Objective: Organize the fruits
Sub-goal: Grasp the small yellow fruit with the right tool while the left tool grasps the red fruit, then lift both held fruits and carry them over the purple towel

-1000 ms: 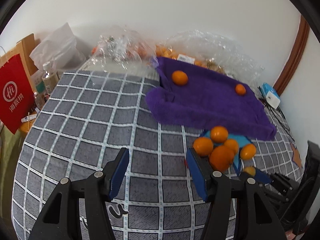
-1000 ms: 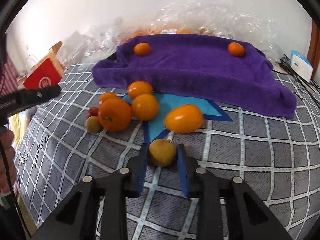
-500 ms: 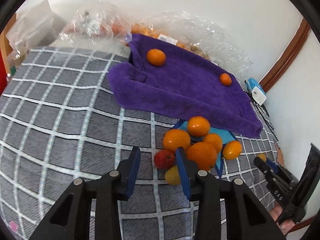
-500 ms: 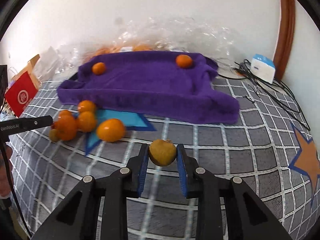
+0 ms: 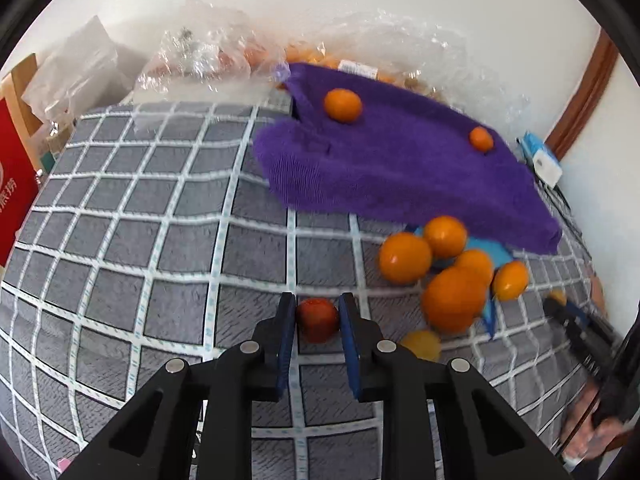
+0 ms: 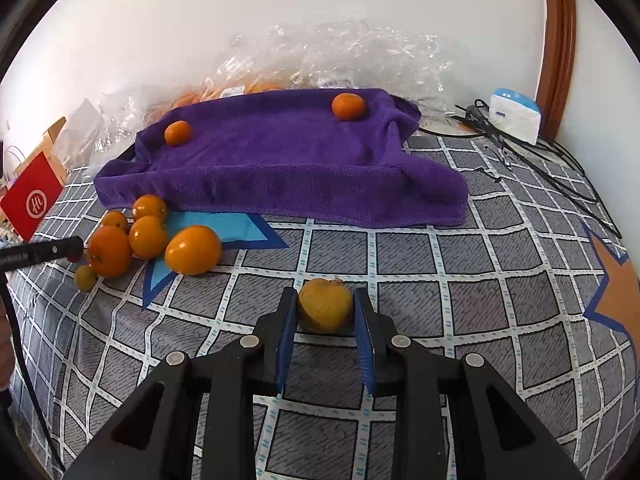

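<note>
My left gripper point(image 5: 317, 316) is shut on a small red fruit point(image 5: 318, 319), just left of a heap of oranges point(image 5: 450, 298) on the checked cloth. A small yellow fruit point(image 5: 421, 345) lies beside the heap. My right gripper point(image 6: 325, 308) is shut on a dull yellow fruit point(image 6: 326, 309), to the right of the same heap point(image 6: 148, 237). A purple towel point(image 6: 280, 160) lies behind with two oranges, one at its left point(image 6: 177, 132) and one at its right point(image 6: 348, 106). The towel also shows in the left wrist view point(image 5: 400, 168).
Clear plastic bags of fruit point(image 6: 320, 60) lie along the wall behind the towel. A red paper bag point(image 6: 32, 200) stands at the left edge. A white and blue box point(image 6: 515, 114) and black cables point(image 6: 532, 160) lie at the back right.
My left gripper moved to the fruit heap and shut on the red fruit. My right gripper carried the yellow fruit away from the heap to the right.
</note>
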Demonstrator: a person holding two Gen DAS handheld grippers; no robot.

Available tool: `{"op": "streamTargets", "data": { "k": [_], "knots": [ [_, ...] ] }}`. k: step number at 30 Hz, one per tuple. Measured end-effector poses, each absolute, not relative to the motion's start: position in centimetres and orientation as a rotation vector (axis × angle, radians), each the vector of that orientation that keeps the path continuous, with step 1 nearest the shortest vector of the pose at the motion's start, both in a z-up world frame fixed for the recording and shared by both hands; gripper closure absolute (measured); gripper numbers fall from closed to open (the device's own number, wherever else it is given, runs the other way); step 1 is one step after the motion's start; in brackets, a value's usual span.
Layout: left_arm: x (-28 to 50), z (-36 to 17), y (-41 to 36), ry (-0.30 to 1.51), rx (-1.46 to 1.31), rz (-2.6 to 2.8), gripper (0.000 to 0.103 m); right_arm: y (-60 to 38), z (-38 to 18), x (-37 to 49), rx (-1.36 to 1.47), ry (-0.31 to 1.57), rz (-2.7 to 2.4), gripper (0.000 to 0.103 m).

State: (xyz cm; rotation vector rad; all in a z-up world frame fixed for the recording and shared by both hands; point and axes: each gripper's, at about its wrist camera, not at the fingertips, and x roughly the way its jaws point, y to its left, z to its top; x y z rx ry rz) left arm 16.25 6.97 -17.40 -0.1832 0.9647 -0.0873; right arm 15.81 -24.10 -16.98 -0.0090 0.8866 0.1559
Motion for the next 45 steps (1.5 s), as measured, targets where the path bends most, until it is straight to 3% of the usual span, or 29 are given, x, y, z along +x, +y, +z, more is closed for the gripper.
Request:
{"op": "streamTargets", "data": {
  "k": [7, 22, 23, 24, 45],
  "knots": [
    [15.2, -18.0, 6.6, 0.86, -0.15, -0.073, 0.08, -23.8, -17.3, 16.1, -0.028, 0.914, 0.166, 0.075],
    [15.1, -17.7, 6.4, 0.855, -0.164, -0.095, 0.074, -23.6, -17.1, 15.9, -0.049, 0.899, 0.143, 0.075],
    [15.1, -17.7, 6.4, 0.853, -0.166, -0.098, 0.074, -23.7, -17.0, 15.9, -0.04, 0.897, 0.146, 0.075],
    [15.0, -17.6, 6.5, 0.852, -0.174, -0.104, 0.082, -23.9, -17.0, 15.8, -0.032, 0.893, 0.147, 0.075],
    [13.4, -16.1, 7.5, 0.726, -0.251, -0.118, 0.081, -24.9, -16.2, 15.2, 0.048, 0.837, 0.19, 0.075]
  ]
}}
